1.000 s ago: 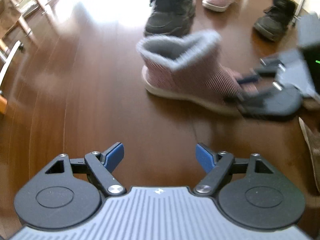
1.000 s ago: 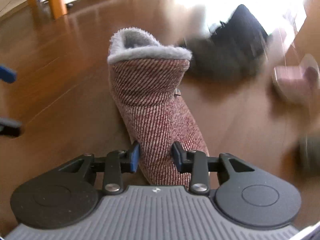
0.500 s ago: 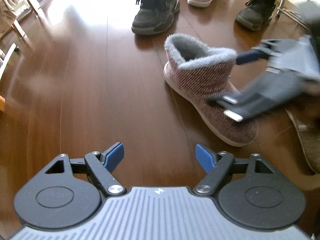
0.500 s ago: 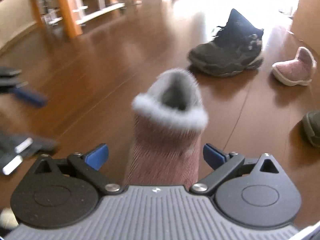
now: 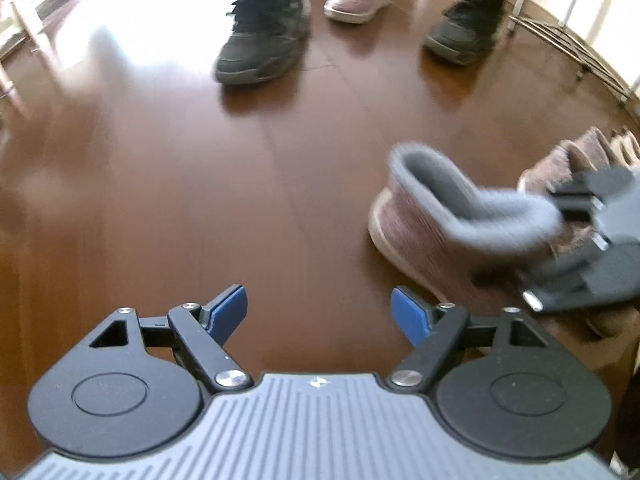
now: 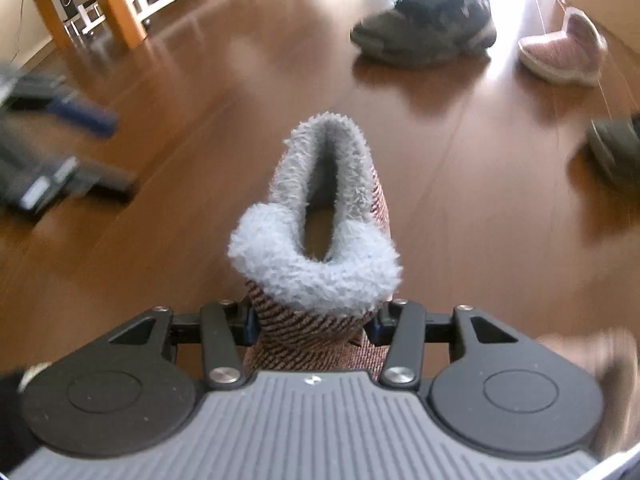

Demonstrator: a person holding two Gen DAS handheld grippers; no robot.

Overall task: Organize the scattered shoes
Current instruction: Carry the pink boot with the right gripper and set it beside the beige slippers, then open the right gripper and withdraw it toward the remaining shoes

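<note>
The right claw (image 6: 314, 326) had just closed on the striped boot (image 6: 320, 320), pinching only its soft cuff, which might fold and slip free. The left claw (image 5: 320, 312) hung open, empty.

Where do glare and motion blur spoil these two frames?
Left wrist view: window glare washes out the brown wooden floor top left; the right gripper smears. Right wrist view: glare top right, the left gripper blurred.

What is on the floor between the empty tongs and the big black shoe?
Nothing: in the left wrist view only bare brown wooden floor stretches from the left tongs to the big black lace-up sneaker.
</note>
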